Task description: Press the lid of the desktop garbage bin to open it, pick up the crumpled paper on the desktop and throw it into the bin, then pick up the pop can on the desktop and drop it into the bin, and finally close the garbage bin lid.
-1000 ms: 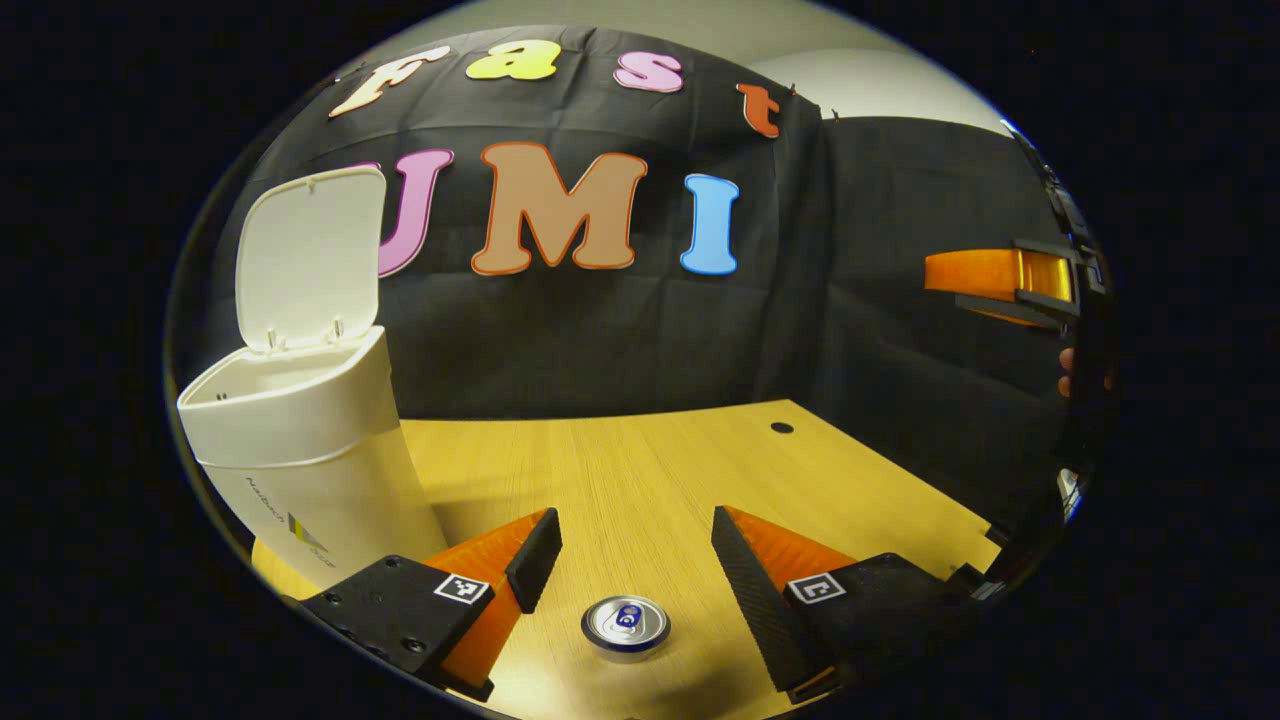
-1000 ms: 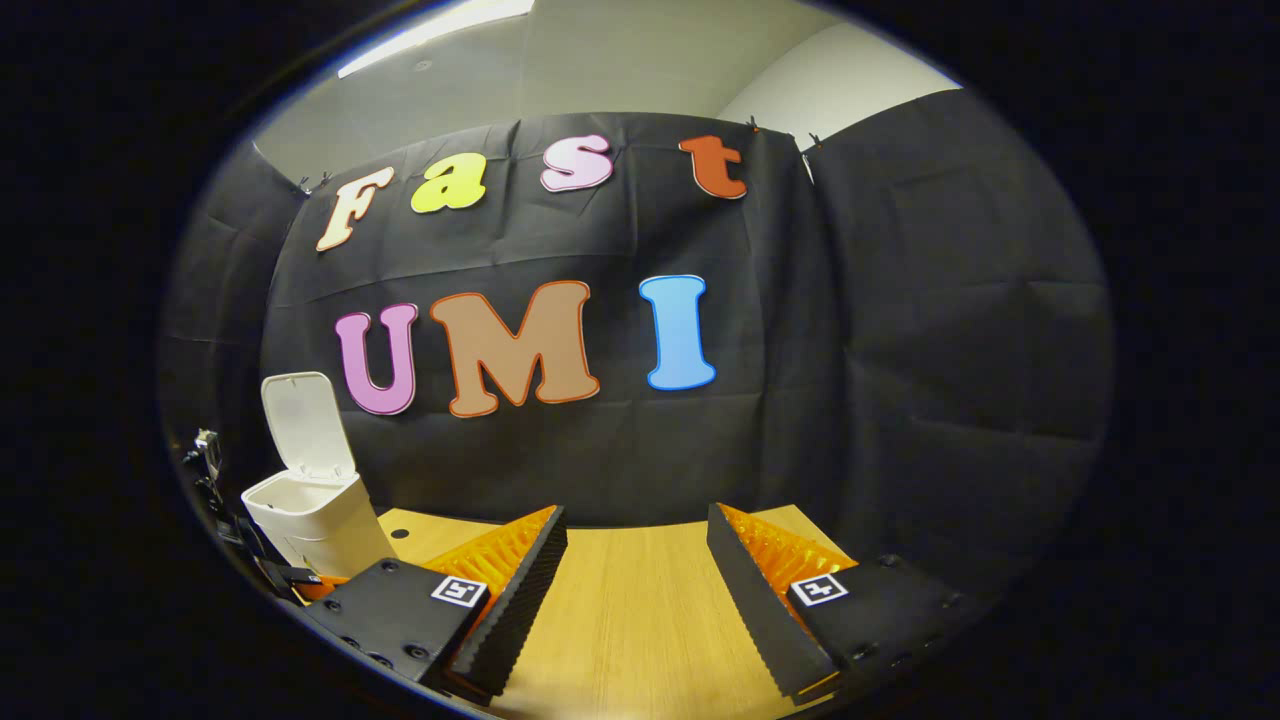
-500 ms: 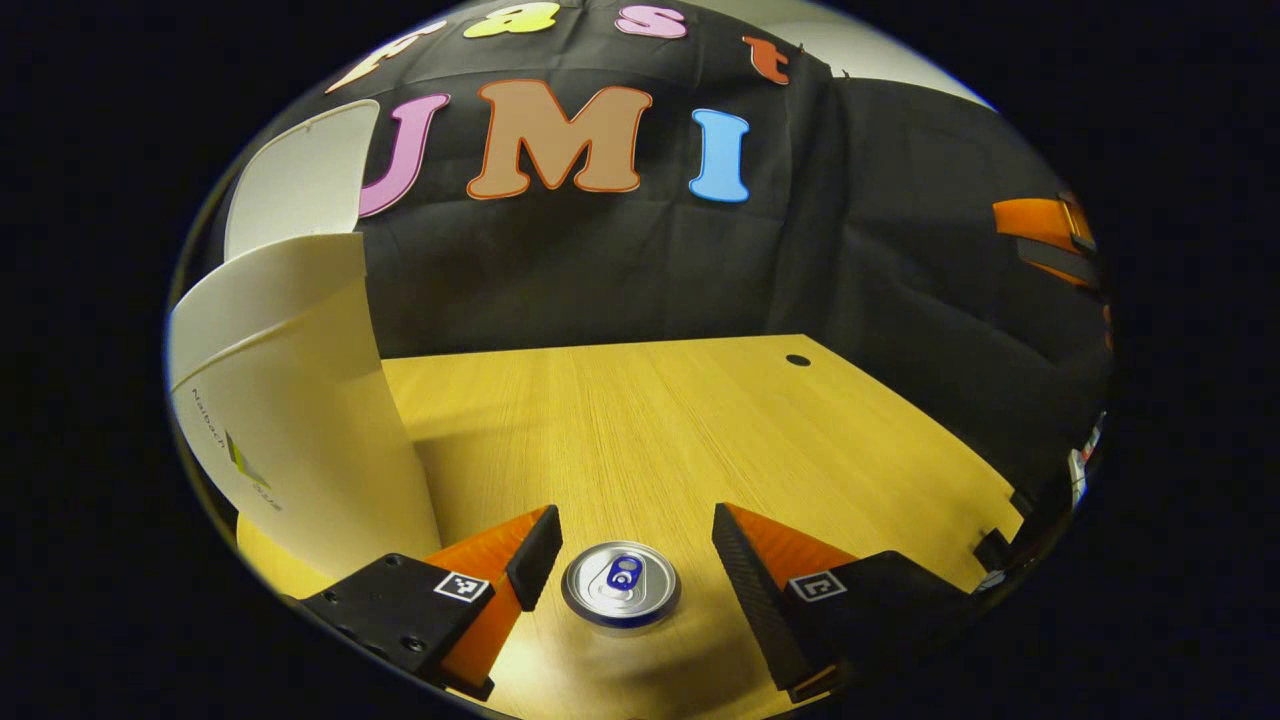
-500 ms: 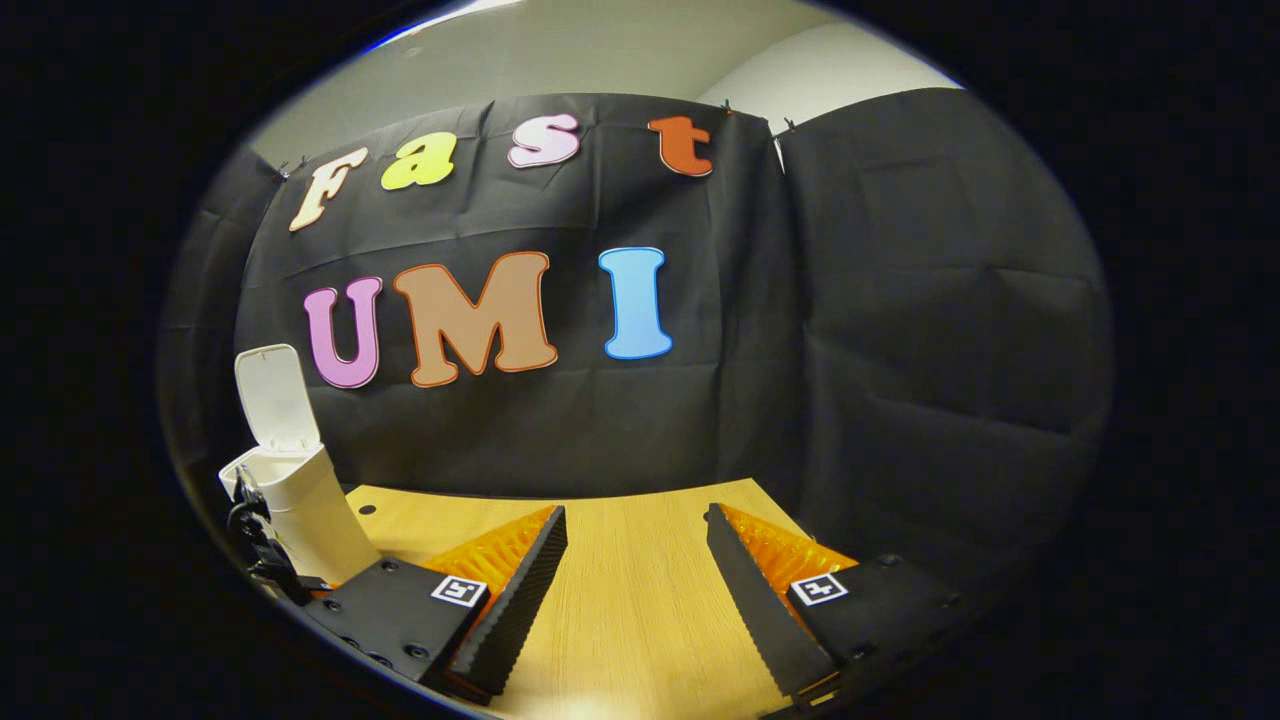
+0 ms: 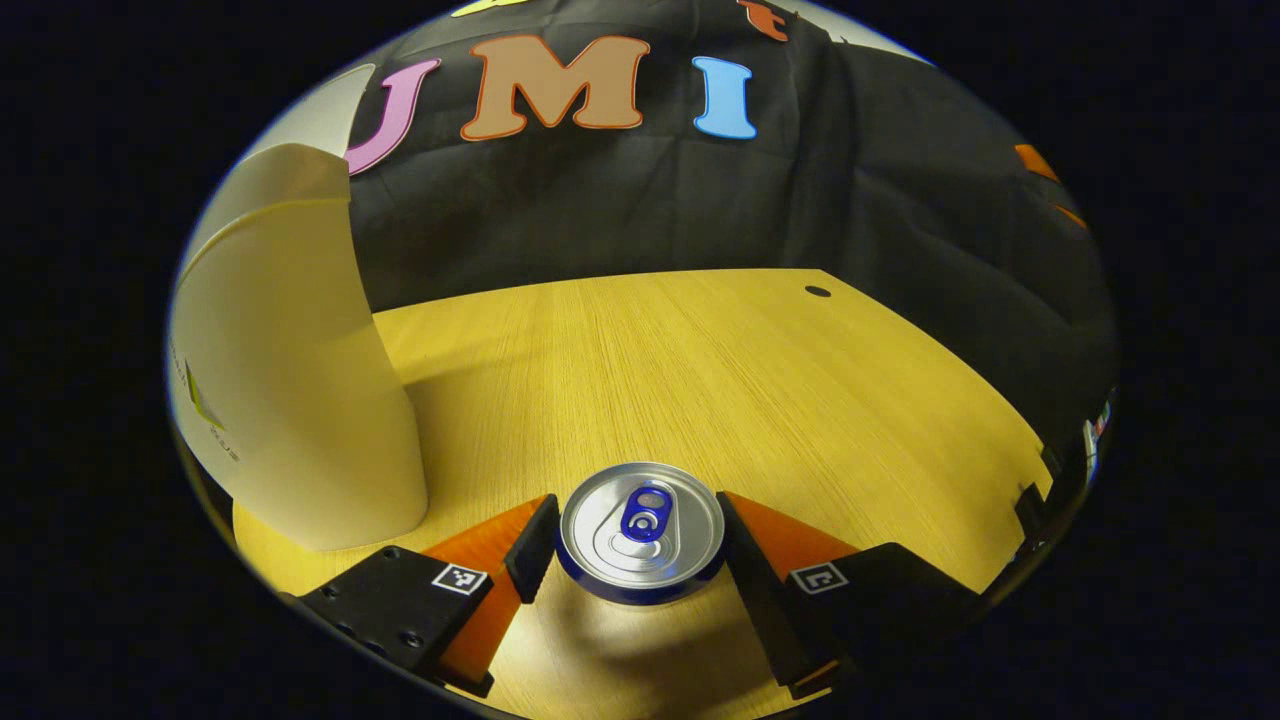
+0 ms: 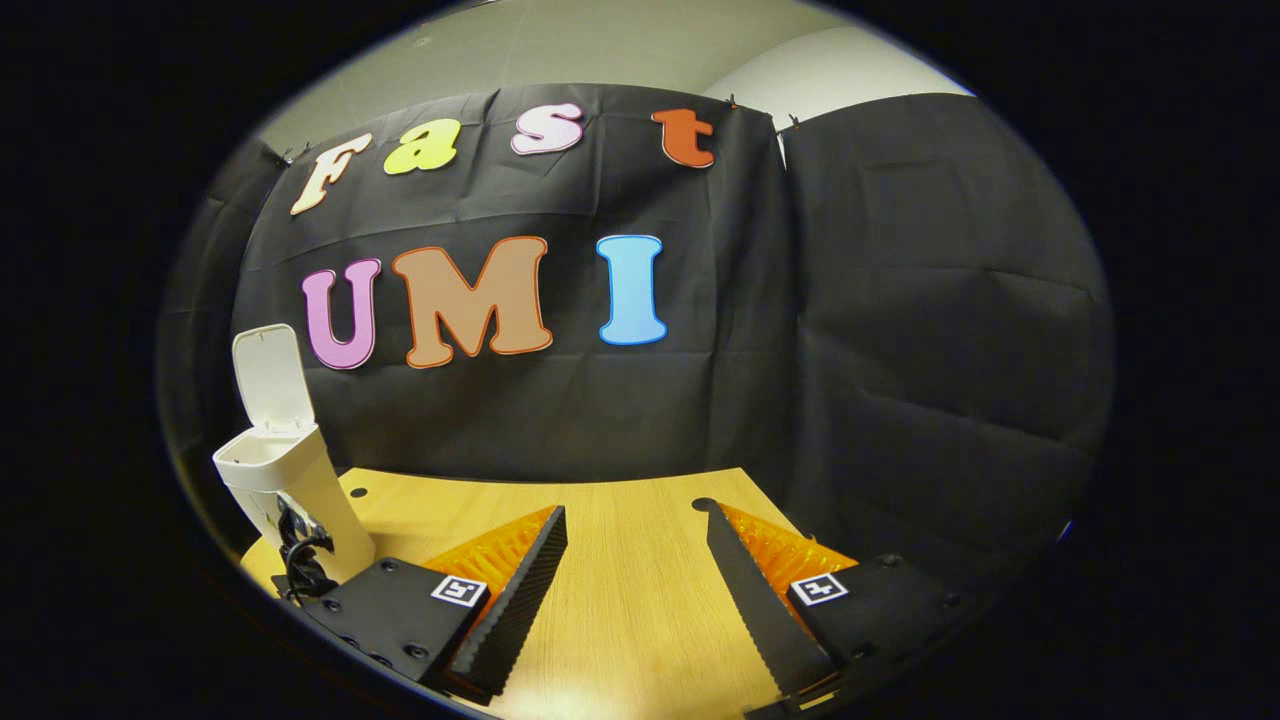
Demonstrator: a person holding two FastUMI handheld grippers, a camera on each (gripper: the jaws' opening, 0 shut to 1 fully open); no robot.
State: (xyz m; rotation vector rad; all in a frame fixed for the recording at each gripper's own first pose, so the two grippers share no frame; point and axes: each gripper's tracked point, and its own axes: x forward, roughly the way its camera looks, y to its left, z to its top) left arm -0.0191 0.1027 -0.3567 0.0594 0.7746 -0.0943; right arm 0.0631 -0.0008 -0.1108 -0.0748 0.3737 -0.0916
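Left gripper (image 5: pixel 640 535) lowered at bottom centre, fingers spread astride upright pop can (image 5: pixel 641 530), contact unclear. Right gripper (image 6: pixel 630 590) spread wide, empty above desktop (image 6: pixel 640 560).

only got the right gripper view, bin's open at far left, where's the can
Observer: The can stands upright on the table, between the left gripper's fingers.
Operator: is it gripped
Observer: The jaws stand open, close on either side of it. I cannot tell whether they touch it.
Operator: how's the bin placed from there
Observer: In the left gripper view the bin stands to the left of the can, apart from it, with bare table between.
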